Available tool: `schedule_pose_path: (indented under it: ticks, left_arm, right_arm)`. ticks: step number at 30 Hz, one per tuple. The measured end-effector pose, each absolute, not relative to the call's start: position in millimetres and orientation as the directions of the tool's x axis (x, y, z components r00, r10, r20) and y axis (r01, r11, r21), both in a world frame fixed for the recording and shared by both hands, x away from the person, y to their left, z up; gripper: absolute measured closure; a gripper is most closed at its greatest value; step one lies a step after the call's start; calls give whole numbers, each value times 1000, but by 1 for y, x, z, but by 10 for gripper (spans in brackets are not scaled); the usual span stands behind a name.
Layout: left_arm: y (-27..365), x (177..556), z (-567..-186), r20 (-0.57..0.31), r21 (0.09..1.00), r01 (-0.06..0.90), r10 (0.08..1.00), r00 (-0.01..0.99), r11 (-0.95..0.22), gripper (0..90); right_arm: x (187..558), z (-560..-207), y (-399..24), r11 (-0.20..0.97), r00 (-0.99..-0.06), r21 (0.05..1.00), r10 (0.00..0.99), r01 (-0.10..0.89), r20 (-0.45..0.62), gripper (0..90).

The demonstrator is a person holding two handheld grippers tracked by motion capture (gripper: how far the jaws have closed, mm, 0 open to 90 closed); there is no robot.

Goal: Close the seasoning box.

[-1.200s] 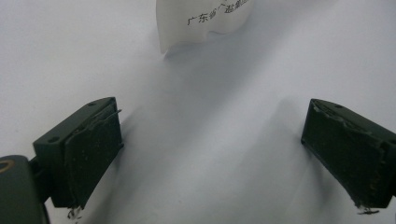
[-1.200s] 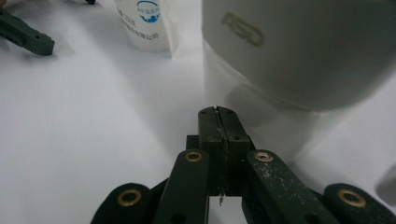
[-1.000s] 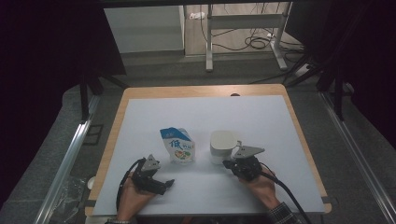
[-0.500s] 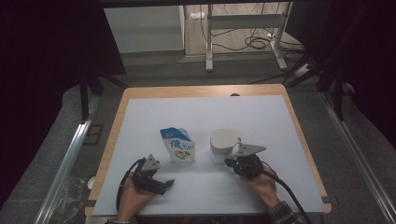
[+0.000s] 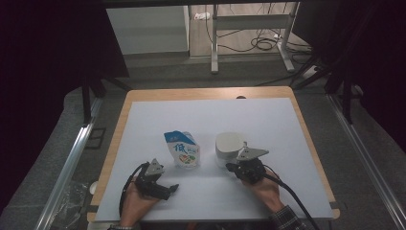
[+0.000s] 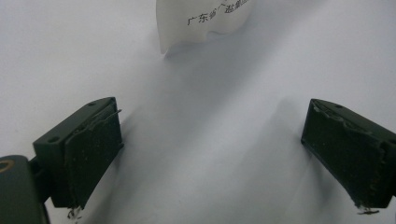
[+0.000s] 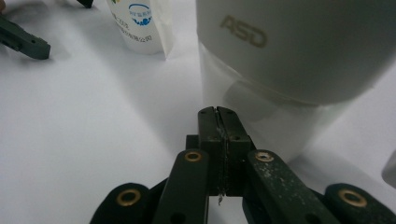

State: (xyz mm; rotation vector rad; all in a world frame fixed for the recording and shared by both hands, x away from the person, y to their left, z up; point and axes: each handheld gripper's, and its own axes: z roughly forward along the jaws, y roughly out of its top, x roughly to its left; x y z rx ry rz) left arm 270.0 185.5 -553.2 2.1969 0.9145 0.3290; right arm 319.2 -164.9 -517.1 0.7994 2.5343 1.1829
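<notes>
White table (image 5: 287,191); glossy white "ASD" container (image 7: 299,46) near closed right tool (image 7: 218,114)

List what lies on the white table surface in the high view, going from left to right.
Left gripper → blue and white pouch → white container → right gripper, its shut jaws at the container's near side.

Lab/test rig: white-topped wood table (image 5: 143,103) is ringed by dark curtains (image 5: 52,43); desk frame (image 5: 249,28) w/ loose cables (image 5: 261,44) seen at 12 o'clock.
</notes>
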Motion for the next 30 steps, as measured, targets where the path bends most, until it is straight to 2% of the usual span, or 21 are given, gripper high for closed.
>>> schedule_pose_path:
  ticks: [15,18,21,22,23,25,27,30]
  left_arm:
    - [186,270,-553,-39,707,513,698,715,-487,51]
    - [186,270,-553,-39,707,513,698,715,-487,51]
    - [186,270,-553,-39,707,513,698,715,-487,51]
    - [186,270,-553,-39,707,513,698,715,-487,51]
    - [186,270,-553,-38,707,513,698,715,-487,51]
    - [186,270,-553,-39,707,513,698,715,-487,51]
    - [186,270,-553,-39,707,513,698,715,-487,51]
    - [186,270,-553,-38,707,513,698,715,-487,51]
  right_arm:
    - [320,-515,-159,528,-826,760,563,379,21,873]
    - [317,-512,-160,527,-826,763,563,373,15,821]
    - [314,-509,-164,528,-821,763,570,372,6,730]
    - [314,-509,-164,528,-821,763,570,372,6,730]
    - [313,-507,-167,526,-818,764,576,374,4,678]
    - [313,-507,-168,525,-817,764,577,375,4,661]
    - [311,-503,-172,523,-813,765,582,377,3,601]
    - [309,-501,-174,523,-813,764,583,378,3,579]
